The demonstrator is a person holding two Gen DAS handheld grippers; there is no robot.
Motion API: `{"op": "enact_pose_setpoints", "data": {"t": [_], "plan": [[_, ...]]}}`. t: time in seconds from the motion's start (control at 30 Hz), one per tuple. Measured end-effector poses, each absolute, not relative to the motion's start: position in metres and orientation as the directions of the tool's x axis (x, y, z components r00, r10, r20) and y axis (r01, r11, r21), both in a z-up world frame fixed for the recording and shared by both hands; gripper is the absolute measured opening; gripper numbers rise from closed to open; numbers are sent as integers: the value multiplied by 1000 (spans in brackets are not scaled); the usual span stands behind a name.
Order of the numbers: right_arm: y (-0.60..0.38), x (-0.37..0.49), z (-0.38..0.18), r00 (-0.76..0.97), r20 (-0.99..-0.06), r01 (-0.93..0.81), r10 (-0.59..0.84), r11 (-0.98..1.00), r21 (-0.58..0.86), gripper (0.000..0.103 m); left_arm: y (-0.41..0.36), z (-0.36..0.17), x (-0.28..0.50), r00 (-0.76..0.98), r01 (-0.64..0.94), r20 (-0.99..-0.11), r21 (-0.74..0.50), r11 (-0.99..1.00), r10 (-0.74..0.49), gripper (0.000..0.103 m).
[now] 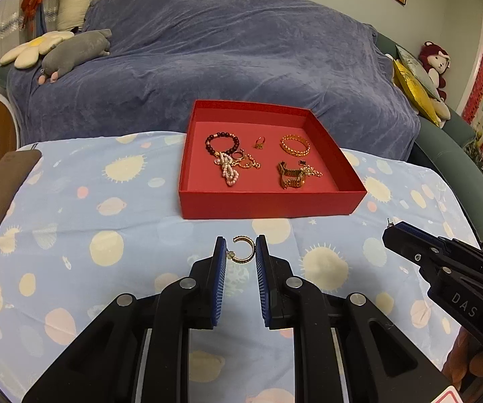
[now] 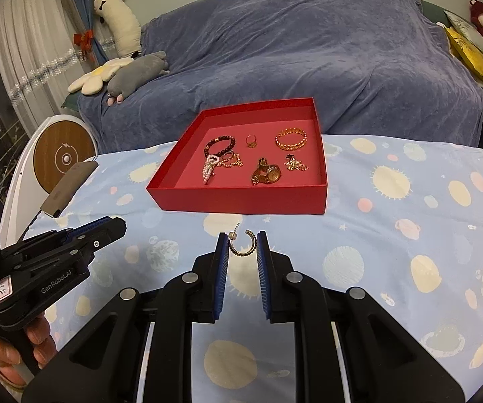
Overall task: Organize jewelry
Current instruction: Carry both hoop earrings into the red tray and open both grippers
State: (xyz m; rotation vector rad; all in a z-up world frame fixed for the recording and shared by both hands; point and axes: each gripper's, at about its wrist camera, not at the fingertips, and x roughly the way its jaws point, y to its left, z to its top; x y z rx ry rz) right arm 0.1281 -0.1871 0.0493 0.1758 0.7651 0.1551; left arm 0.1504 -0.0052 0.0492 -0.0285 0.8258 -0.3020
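A red box on the blue patterned cloth holds a dark bead bracelet, a pearl piece, a small ring, a gold bangle and a gold watch. My left gripper is shut on a gold hoop earring, held between its fingertips above the cloth before the box. My right gripper is shut on a second gold hoop earring, also just in front of the box. Each gripper shows in the other's view, left and right.
A brown phone-like slab lies at the table's left edge. A sofa under a purple cover stands behind the table with plush toys and yellow cushions. A round white and wood device stands at the left.
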Motion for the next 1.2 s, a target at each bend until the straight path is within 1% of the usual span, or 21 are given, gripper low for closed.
{"op": "enact_pose_setpoints", "data": {"t": [0.07,0.23,0.47,0.7,1.03,1.2], "plan": [[-192,140,55,714,-668,-71,209,971,228,16,-10,55,162,643,257,-720,-117,959,-261,15],[-200,176,72,740,-647,-64,184,977,205,16,-23,70,199,659,258,-716,-73,963,-231,15],[-210,231,74,744,-646,-38,169,977,212,16,-45,80,249,688,245,-702,-14,969,-184,16],[-213,270,63,735,-659,-29,162,978,207,16,-62,66,295,672,234,-722,-3,972,-164,16],[-221,308,42,715,-678,-7,171,971,238,16,-68,45,332,657,223,-742,21,975,-134,16],[-220,321,39,709,-684,-9,174,971,238,16,-64,42,347,652,218,-744,-1,976,-146,16]]}}
